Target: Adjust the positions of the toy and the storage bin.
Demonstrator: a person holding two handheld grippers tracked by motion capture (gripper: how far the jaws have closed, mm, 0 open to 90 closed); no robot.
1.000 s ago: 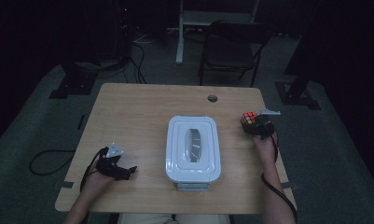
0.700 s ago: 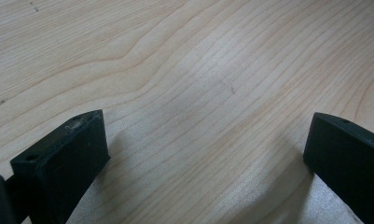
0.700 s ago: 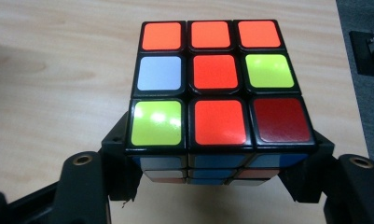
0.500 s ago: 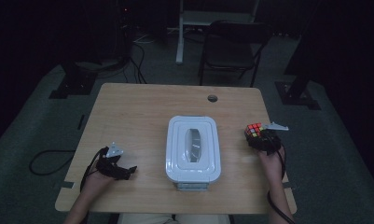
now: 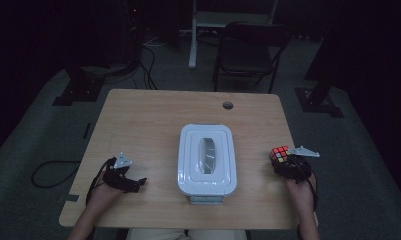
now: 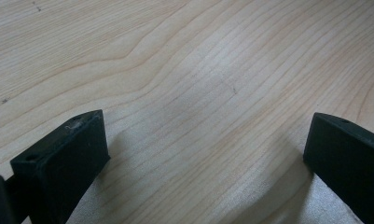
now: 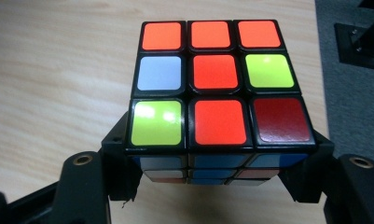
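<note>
High view: wooden table (image 5: 153,120) with a white lidded box (image 5: 206,159) near its middle, taken as the landmark for all places below.
Landmark detail: box stands lengthwise toward the person, lid on, with a clear oval window in the top.
Puzzle cube (image 5: 280,154): to the right of the box, near the table's right edge, well apart from the box wall.
Right gripper (image 5: 287,162): jaws clamped on the cube from two opposite sides; grey three-cornered plate points away from the box.
Right gripper view: cube (image 7: 219,84) sits between the two black jaws, its top face up; the squares there are mostly orange, with two yellow-green, one white and one dark red; blue squares show on the near side face.
Left gripper (image 5: 130,182): to the left of the box, near the person's edge of the table, apart from the box.
Left gripper view: jaws stand wide apart, bare wood grain between them, nothing held.
Hands: left hand (image 5: 105,186) and right hand (image 5: 302,187) each grasp a gripper from the near side of the box.
Background: dark chair (image 5: 250,50) beyond the far edge of the table, behind the box.
</note>
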